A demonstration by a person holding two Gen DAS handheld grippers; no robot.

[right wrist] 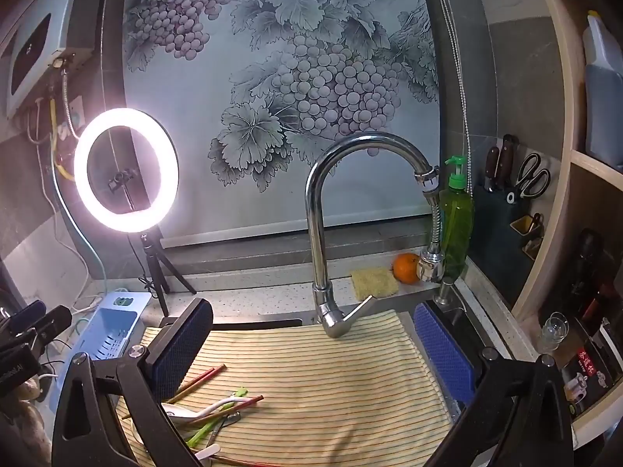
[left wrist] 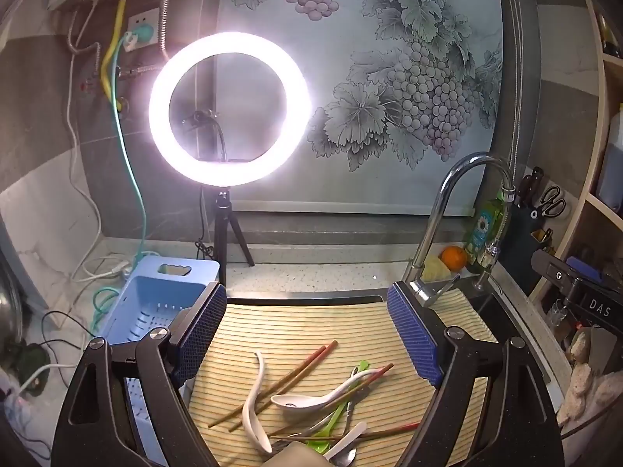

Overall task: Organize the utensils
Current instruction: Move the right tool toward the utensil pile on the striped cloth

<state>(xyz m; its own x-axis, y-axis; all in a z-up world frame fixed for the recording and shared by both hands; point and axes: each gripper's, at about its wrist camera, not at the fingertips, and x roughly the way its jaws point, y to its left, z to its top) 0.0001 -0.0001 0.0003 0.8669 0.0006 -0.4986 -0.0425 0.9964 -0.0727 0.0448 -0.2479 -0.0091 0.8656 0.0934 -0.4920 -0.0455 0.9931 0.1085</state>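
left wrist view: two white spoons (left wrist: 300, 399), one blue basket (left wrist: 155, 303); both hand-held grippers (left wrist: 307, 330) wide open, empty.

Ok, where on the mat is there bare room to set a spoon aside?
The striped yellow mat is bare on its right half, between the chrome faucet base and the near edge. The left near corner is crowded with white ceramic spoons, brown chopsticks and a green plastic utensil. The blue slotted basket beside the mat looks empty.
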